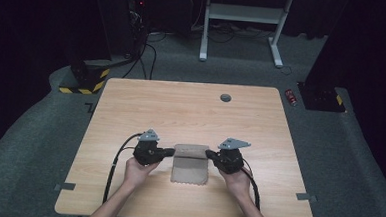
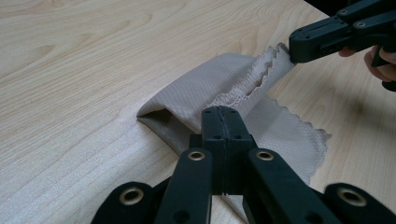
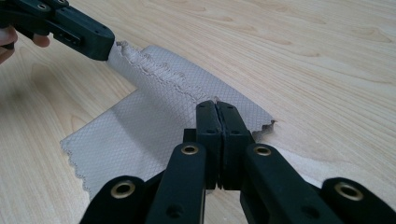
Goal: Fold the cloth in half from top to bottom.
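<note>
Folding beige cloth (image 1: 190,163), near-centre tabletop (image 1: 191,108).
Left gripper (image 1: 171,151), right gripper (image 1: 209,152): fingers pinching the raised edge's two corners. Soft, light, limp; grip corners, keep edge taut.

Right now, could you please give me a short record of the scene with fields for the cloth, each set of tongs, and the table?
cloth: beige cloth, pinked edges, far edge lifted and folded over toward the person
left tongs: shut on the cloth's left corner
right tongs: shut on the cloth's right corner
table: light wooden table, with a small dark round grommet near the far edge
</note>
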Demonstrator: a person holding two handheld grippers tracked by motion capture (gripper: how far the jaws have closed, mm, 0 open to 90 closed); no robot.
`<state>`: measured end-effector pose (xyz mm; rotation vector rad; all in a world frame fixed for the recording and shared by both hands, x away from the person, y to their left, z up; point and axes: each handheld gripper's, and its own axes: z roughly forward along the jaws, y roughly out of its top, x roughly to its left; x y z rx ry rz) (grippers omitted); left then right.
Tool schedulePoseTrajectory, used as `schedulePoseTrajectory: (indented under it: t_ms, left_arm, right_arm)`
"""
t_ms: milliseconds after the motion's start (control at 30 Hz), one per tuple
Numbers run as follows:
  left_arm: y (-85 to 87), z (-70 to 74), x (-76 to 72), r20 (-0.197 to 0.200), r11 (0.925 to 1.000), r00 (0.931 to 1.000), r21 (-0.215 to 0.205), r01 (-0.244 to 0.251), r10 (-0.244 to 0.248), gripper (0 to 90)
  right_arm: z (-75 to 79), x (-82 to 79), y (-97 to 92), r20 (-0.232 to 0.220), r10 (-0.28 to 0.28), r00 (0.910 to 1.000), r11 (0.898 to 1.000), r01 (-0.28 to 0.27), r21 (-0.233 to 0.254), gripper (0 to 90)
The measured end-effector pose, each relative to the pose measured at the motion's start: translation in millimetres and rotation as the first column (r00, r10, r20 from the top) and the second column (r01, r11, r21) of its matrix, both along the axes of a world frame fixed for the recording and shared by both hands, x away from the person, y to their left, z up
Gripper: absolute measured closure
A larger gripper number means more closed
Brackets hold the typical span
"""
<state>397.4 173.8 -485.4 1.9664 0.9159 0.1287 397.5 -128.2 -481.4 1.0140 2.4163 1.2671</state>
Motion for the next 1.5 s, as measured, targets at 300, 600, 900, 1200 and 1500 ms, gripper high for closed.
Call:
schedulePoseTrajectory:
  t_ms: [300,600,900,1200,1500]
  left_arm:
    - [1.0,-1.5,-3.8,-0.003,0.9999,1.0,-0.013,0.006,-0.006,90.0]
    - [1.7,-3.5,-8.4,-0.004,0.9999,1.0,-0.013,0.009,-0.009,90.0]
    - [6.2,-5.7,-14.1,-0.01,0.9995,0.9999,-0.03,0.001,-0.001,90.0]
    - [5.9,-8.1,-19.4,-0.016,0.9995,0.9999,-0.032,0.003,-0.004,90.0]
    - [4.5,-11.1,-25.3,-0.001,0.9999,0.9999,-0.004,0.01,-0.01,90.0]
  right_arm:
    - [0.7,-4.6,-1.2,0.001,0.006,1.0,1.0,-0.006,0.004,88.6]
    - [0.0,-11.2,-2.4,0.003,0.021,0.9998,1.0,-0.021,0.006,88.6]
    - [-3.4,-17.1,-1.5,-0.017,0.037,0.9992,0.999,-0.037,0.023,88.6]
    - [-3.8,-22.1,-2.0,-0.021,0.041,0.9989,0.999,-0.04,0.029,88.6]
    - [-7.0,-26.3,-2.7,-0.022,0.049,0.9985,0.998,-0.049,0.028,88.6]
